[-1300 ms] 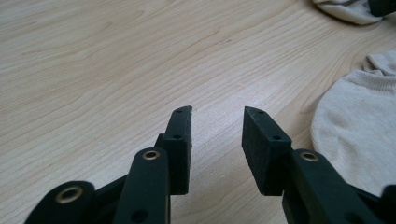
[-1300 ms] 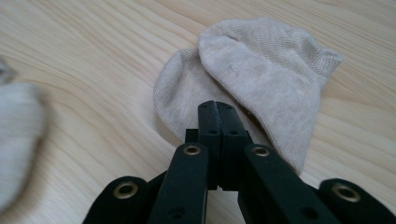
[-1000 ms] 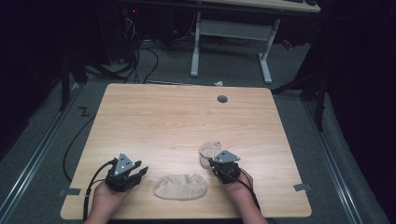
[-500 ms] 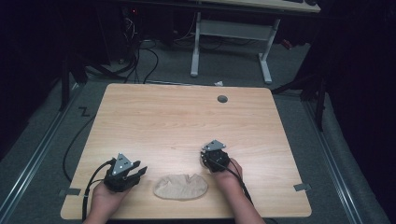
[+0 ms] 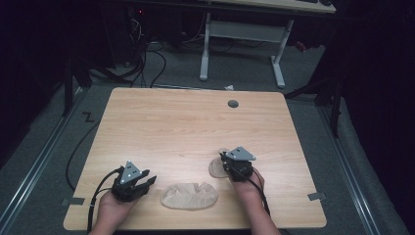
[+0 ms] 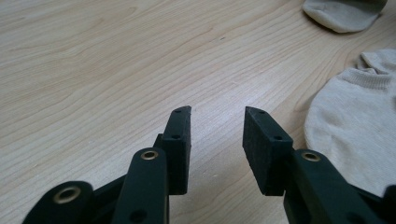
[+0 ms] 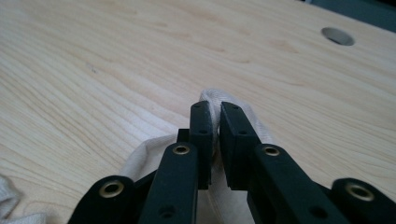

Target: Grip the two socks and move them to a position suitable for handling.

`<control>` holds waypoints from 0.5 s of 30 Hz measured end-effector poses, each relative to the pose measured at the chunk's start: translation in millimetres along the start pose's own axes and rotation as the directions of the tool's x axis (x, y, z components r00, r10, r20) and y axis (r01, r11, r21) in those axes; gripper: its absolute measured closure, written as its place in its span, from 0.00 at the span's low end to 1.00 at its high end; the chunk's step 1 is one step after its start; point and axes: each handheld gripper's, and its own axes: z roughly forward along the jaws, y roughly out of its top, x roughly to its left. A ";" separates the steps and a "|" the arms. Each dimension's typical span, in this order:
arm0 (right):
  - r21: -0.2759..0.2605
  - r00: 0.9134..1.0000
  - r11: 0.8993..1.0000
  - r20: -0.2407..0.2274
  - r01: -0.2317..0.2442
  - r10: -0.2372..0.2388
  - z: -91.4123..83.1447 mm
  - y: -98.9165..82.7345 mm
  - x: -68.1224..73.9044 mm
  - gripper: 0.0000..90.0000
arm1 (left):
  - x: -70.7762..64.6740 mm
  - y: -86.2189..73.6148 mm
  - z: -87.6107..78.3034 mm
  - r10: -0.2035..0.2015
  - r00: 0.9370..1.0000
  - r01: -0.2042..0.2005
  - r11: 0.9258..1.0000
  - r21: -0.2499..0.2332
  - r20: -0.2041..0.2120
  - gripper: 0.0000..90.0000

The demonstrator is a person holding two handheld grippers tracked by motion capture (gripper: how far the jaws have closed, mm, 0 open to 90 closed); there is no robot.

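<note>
Two beige socks lie near the table's front edge. The larger sock [image 5: 190, 196] [image 6: 345, 126] lies flat between the hands. My left gripper [image 5: 146, 183] [image 6: 217, 123] rests just to its left, open, with bare wood between its jaws. The smaller sock [image 5: 214, 169] [image 7: 152, 149] [image 6: 343, 14] lies to the right, partly under my right gripper [image 5: 226, 160] [image 7: 215, 112]. That gripper is shut on a raised fold of the smaller sock's fabric. An edge of the larger sock [image 7: 7, 196] shows at the lower left of the right gripper view.
The light wooden table [image 5: 186, 127] has a round grey cable hole [image 5: 233, 104] [image 7: 338, 36] near its far edge. Beyond the table stand a white desk frame [image 5: 242, 32] and cables on a dark floor.
My right gripper moved forward and left onto the smaller sock, then shifted a little right; the sock now shows bunched at its tips. The left gripper and larger sock stayed put.
</note>
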 end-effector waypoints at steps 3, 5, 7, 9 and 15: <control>-0.021 0.999 0.999 0.004 -0.041 0.041 -14.4 -5.8 -11.2 0.92 | -0.4 0.0 0.3 -0.003 1.000 0.003 1.000 -0.001 -0.002 0.69; -0.024 0.999 0.998 0.010 -0.050 0.051 -18.2 -9.0 -16.4 0.92 | -0.4 0.1 0.3 -0.003 1.000 0.003 1.000 -0.001 -0.003 0.69; -0.023 0.998 0.998 0.011 -0.064 0.064 -20.4 -11.5 -20.1 0.92 | -0.4 0.1 -0.3 -0.004 1.000 0.004 1.000 -0.001 -0.003 0.69; -0.020 0.998 0.997 0.014 -0.068 0.069 -21.8 -12.9 -21.4 0.92 | -0.7 0.0 -0.6 -0.004 1.000 0.004 1.000 -0.002 -0.004 0.69; 0.001 0.997 0.998 0.044 -0.063 0.063 -31.5 -25.2 -29.1 0.91 | 0.0 -0.4 -2.4 0.000 1.000 0.000 1.000 -0.004 0.001 0.69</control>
